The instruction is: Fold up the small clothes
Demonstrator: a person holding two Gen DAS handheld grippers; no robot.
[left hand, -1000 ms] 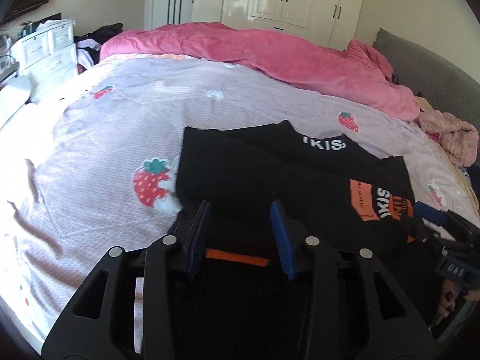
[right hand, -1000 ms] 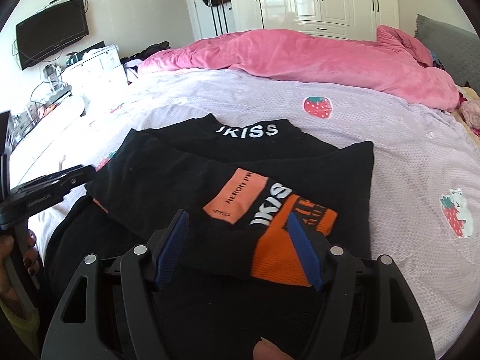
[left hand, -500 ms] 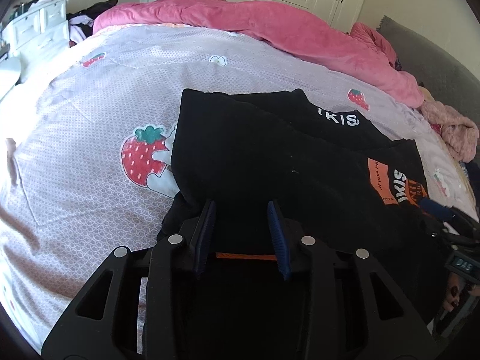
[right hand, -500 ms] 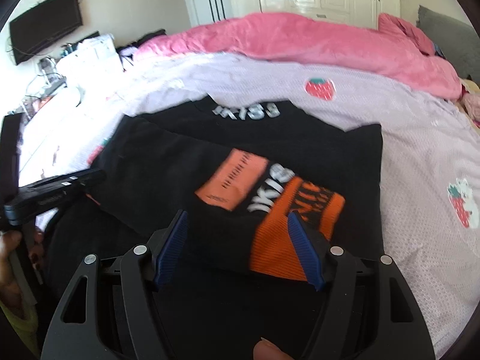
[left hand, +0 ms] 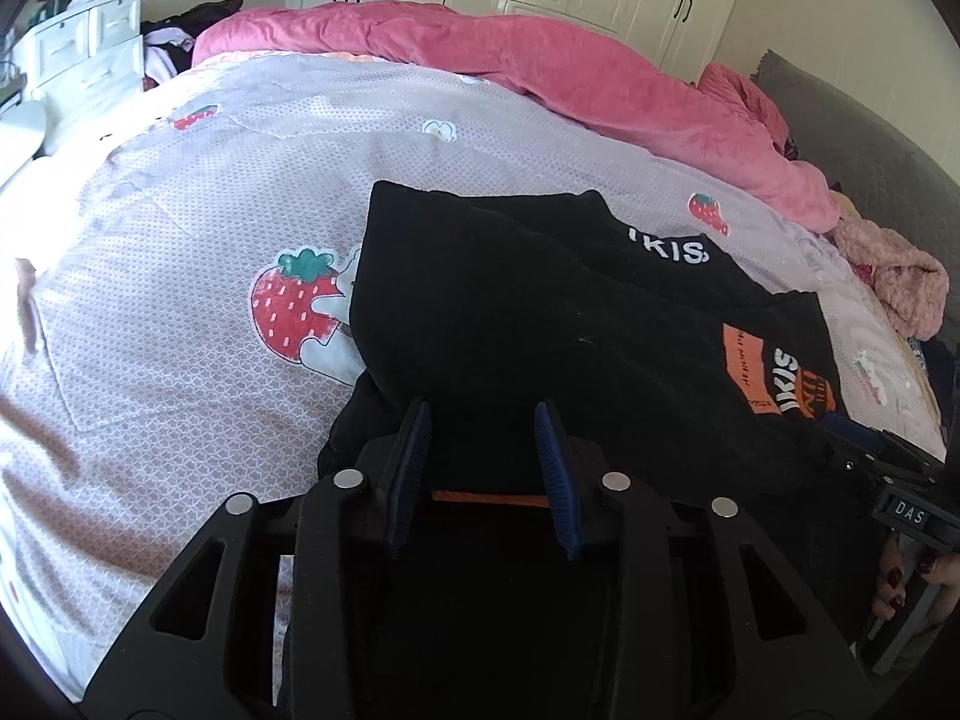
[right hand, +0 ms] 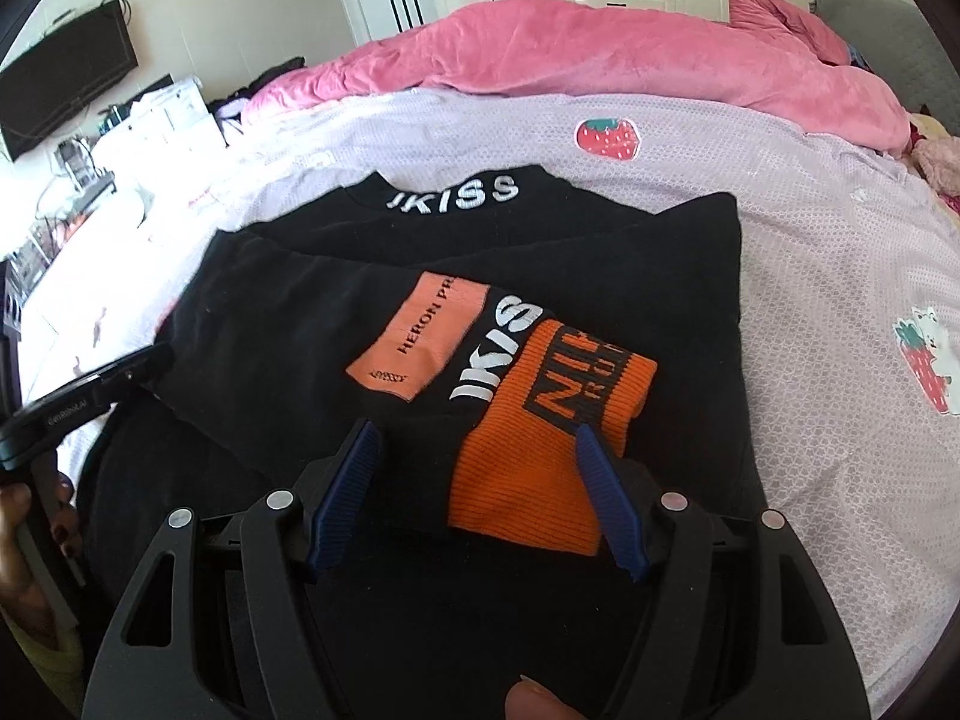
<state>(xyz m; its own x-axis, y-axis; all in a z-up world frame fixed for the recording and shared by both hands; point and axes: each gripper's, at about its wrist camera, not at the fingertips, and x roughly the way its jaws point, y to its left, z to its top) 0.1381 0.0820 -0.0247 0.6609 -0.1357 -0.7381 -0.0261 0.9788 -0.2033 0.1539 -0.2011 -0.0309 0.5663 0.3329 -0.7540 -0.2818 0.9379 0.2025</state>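
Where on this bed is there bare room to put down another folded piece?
Bare lilac strawberry-print sheet lies left of the black folded top, and more between it and the pink quilt. The edge by the fluffy pink garment is crowded.

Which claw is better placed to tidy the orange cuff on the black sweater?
Right claw, likely: the orange cuff lies between its open jaws. The left claw sits at the black sweater's plain opposite edge.

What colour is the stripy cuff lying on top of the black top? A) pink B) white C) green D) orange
D: the ribbed cuff lying on the black top is bright orange with black letters knitted into it, seen in the right wrist view.
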